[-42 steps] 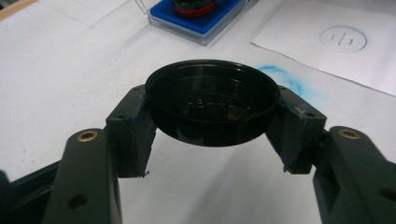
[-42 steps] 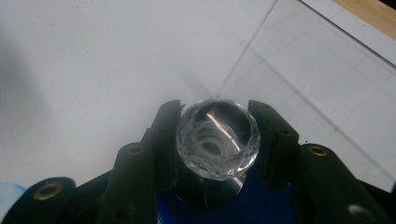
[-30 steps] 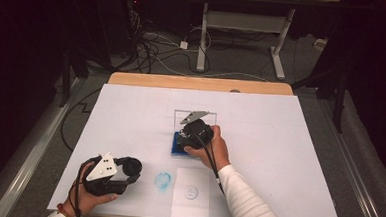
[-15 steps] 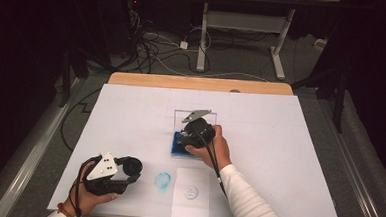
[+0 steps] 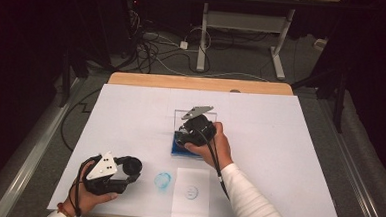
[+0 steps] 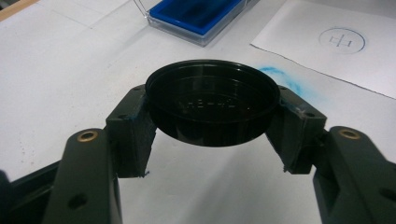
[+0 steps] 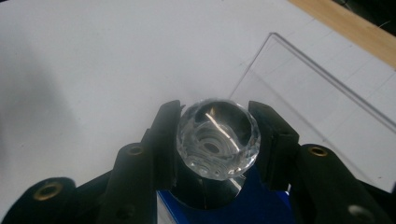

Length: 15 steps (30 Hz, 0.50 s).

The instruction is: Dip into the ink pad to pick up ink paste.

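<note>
My left gripper (image 6: 212,109) is shut on a round black cap (image 6: 212,102), held a little above the white table at the front left (image 5: 128,167). My right gripper (image 7: 215,135) is shut on the clear faceted knob of a stamp (image 7: 217,137). It holds the stamp's dark body down over the blue ink pad (image 7: 219,205). That ink pad (image 5: 186,147) sits in a clear case at the table's middle, with my right gripper (image 5: 185,136) just above it. The case's clear lid (image 7: 317,93) stands open behind the pad.
A white sheet (image 5: 191,191) with a small blue circular mark (image 6: 342,39) lies near the front edge. A blue ink smear (image 5: 162,181) stains the table (image 5: 290,133) between the sheet and my left gripper. A wooden edge (image 5: 197,83) borders the far side.
</note>
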Each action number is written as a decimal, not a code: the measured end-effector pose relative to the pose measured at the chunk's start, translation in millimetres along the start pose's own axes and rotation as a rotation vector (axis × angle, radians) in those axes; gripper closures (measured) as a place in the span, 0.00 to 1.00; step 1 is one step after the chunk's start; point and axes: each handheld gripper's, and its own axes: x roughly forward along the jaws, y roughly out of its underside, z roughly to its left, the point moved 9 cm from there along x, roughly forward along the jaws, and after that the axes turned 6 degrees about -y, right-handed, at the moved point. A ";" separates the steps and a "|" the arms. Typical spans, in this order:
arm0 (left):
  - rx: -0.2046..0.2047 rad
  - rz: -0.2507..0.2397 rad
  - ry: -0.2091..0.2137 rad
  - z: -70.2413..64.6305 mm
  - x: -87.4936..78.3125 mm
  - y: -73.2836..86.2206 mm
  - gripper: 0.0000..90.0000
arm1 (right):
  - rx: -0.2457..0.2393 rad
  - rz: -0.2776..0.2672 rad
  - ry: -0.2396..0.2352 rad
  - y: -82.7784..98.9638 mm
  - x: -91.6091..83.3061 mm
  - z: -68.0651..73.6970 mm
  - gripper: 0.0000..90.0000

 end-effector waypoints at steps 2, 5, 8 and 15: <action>0.010 0.006 0.000 1.1 -0.1 0.8 0.41 | 0.000 0.017 -0.003 3.1 4.5 1.4 0.64; 0.007 0.003 0.000 1.0 0.6 0.7 0.41 | 0.007 0.044 -0.001 8.6 12.1 1.4 0.64; 0.005 0.002 0.000 1.1 0.7 0.7 0.41 | -0.002 0.053 0.012 13.3 17.7 -1.1 0.64; 0.006 0.006 0.004 -0.4 1.7 0.8 0.41 | -0.010 0.051 0.019 15.6 17.8 -0.8 0.64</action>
